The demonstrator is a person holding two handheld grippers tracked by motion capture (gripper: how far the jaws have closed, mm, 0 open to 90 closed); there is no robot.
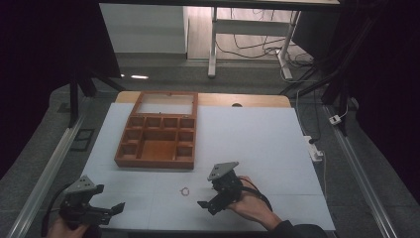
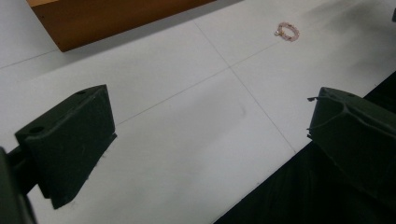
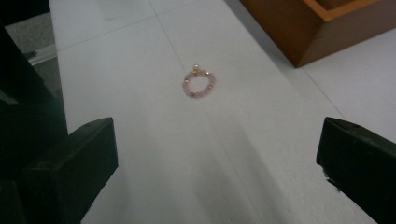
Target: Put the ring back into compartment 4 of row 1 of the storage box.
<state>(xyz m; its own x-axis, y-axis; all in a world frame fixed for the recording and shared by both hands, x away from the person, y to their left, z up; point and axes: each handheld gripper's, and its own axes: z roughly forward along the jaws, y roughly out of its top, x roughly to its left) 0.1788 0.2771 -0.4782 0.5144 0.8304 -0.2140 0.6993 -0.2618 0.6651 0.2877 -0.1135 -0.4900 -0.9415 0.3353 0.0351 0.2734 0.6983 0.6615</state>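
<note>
Your right hand-held gripper (image 3: 217,158) is wide open, empty, just short of the bracelet (image 3: 199,82) near the box (image 1: 157,130): lower, straddle one bead strand, close gently.

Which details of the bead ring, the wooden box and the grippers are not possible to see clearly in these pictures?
- Bead ring: in the high view it is too small to count beads or see a clasp.
- Wooden box: the compartments are dim in the high view, so any contents are unclear; both gripper views cut it off at the top edge.
- Left gripper: the person's hand is cut off by the bottom edge of the high view.
- Right gripper: its far jaw is hard to make out against its body.
</note>
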